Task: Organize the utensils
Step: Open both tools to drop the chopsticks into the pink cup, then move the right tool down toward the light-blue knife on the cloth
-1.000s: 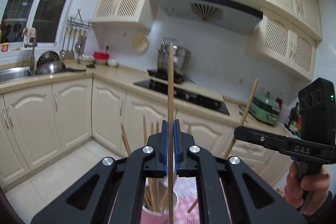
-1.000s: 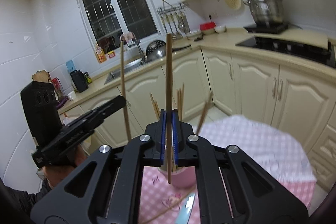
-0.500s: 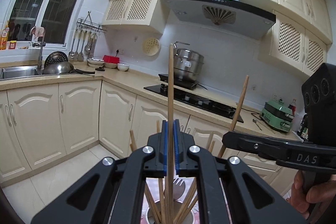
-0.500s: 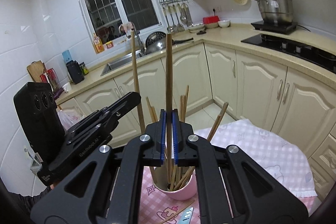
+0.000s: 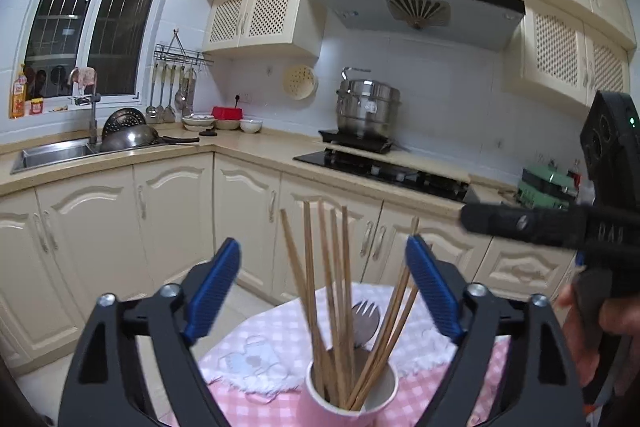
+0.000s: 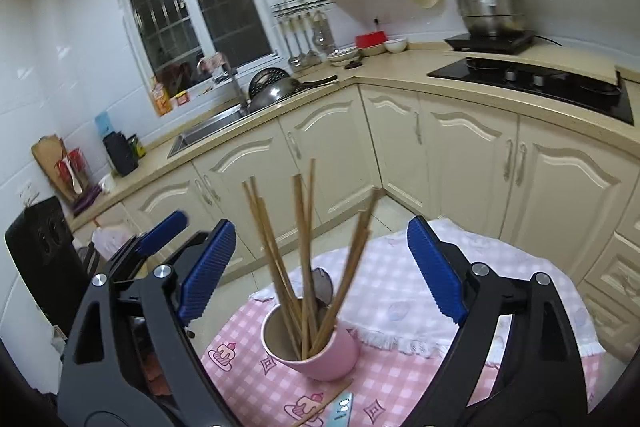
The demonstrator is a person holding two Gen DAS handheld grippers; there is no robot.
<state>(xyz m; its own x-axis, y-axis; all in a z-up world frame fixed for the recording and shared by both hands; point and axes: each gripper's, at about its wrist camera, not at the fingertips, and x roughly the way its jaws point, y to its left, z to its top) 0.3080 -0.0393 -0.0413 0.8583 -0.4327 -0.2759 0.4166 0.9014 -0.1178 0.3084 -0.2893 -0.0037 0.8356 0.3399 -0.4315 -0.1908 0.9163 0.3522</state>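
Note:
A pink cup (image 6: 310,347) stands on the pink checked tablecloth (image 6: 400,379) and holds several wooden chopsticks (image 6: 304,259) and a metal fork. The cup (image 5: 352,393), the chopsticks (image 5: 334,291) and the fork (image 5: 365,317) also show in the left wrist view. My left gripper (image 5: 324,291) is open and empty, above and just in front of the cup. My right gripper (image 6: 320,271) is open and empty, its jaws standing either side of the chopsticks. One loose chopstick (image 6: 324,405) lies on the cloth in front of the cup.
The small table stands in a kitchen with cream cabinets (image 5: 168,227) on the far sides. A white towel (image 6: 420,291) lies on the cloth behind the cup. A sink (image 5: 56,151), hob (image 5: 384,171) and steel pot (image 5: 368,107) are on the counter.
Both grippers have opened and let go of the chopstick each held; those chopsticks now stand in the cup. Both grippers have come lower and closer to the cup.

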